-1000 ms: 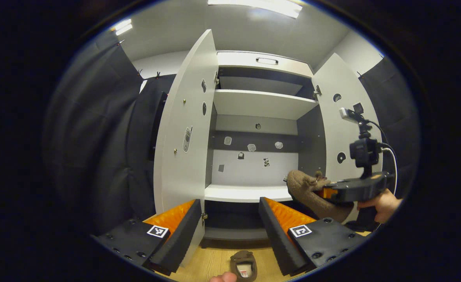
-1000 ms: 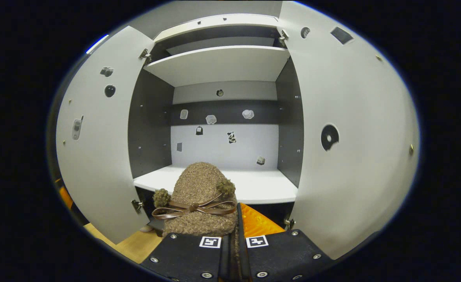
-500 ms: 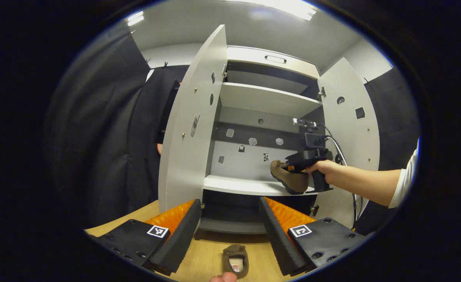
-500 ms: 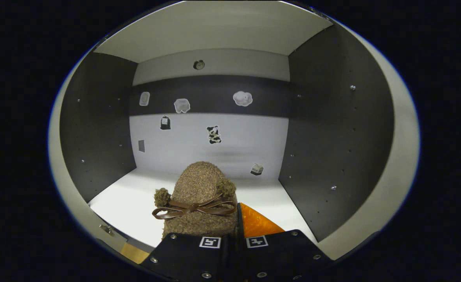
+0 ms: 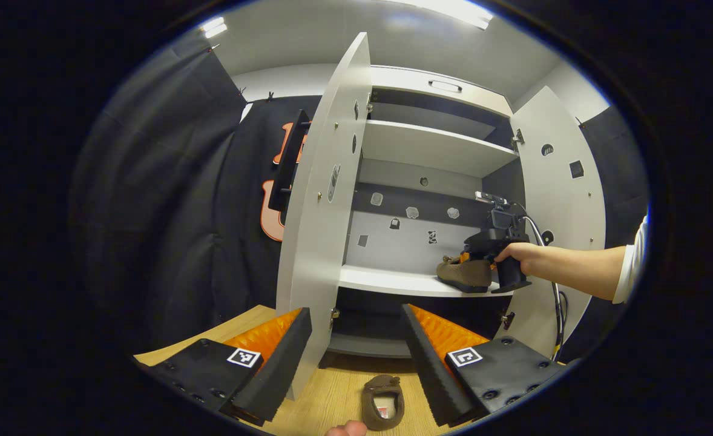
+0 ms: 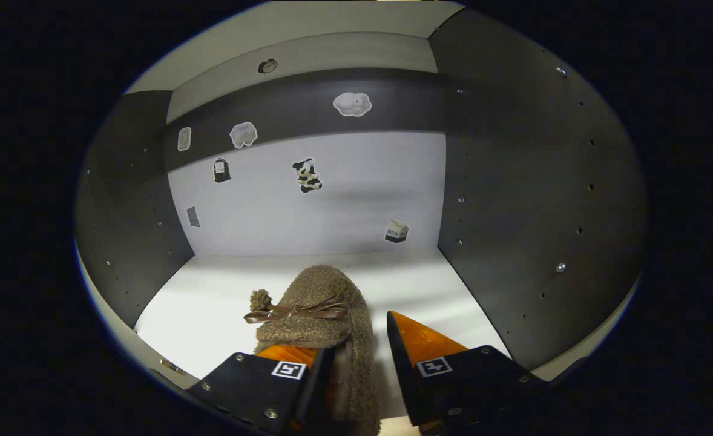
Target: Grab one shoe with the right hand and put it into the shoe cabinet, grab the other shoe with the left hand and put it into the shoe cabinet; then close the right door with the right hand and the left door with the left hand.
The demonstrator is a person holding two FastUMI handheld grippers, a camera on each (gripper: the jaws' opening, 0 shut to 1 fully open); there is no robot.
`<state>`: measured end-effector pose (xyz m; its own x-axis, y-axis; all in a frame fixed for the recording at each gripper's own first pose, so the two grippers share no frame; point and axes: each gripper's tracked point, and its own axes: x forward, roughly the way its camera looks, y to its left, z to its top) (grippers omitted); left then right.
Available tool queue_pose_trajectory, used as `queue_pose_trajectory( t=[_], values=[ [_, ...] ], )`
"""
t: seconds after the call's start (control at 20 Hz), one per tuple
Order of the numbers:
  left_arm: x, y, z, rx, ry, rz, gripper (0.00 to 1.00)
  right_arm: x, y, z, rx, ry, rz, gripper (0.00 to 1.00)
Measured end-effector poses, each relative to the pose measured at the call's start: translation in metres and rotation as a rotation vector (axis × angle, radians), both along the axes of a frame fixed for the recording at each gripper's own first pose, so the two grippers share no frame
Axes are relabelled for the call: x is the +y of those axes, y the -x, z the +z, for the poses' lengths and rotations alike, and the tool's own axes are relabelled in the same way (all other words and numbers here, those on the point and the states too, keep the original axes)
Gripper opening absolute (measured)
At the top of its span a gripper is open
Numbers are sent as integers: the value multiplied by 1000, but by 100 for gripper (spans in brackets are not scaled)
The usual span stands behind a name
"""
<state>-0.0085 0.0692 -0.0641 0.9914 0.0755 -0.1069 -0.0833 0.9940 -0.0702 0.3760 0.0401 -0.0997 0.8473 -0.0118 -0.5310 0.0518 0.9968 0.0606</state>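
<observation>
Two brown fuzzy shoes are in play. On the left, the left gripper (image 5: 356, 357) hangs with fingers spread wide, holding nothing, above the second shoe (image 5: 383, 401) lying on the wooden floor (image 5: 323, 402) before the open shoe cabinet (image 5: 429, 151). Further right, the first shoe (image 6: 314, 315) rests on the cabinet's white middle shelf (image 6: 211, 303), near its right side — the right gripper (image 6: 356, 357) has its fingers parted around the heel, apparently no longer pressing. To finish well, back the gripper straight out without snagging the bow (image 6: 296, 311), leaving shelf room at the left for the other shoe.
</observation>
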Motion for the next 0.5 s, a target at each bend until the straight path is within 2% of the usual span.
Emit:
queue_pose_trajectory(
  t=[0.05,0.1,0.25,0.35,0.5],
  values=[
    [1,0,-2,7,-3,2,96,0,4,5,-7,0,14,61],
    [2,0,-4,11,-8,4,94,0,9,11,-17,6,29,65],
    [0,-1,-3,9,-14,-5,96,0,27,24,-42,37,68,81],
    [-3,-1,-1,4,-17,-11,96,5,42,39,-83,36,95,88],
    [-9,0,-4,10,-17,-26,96,19,66,78,-186,-4,132,91]
  ],
)
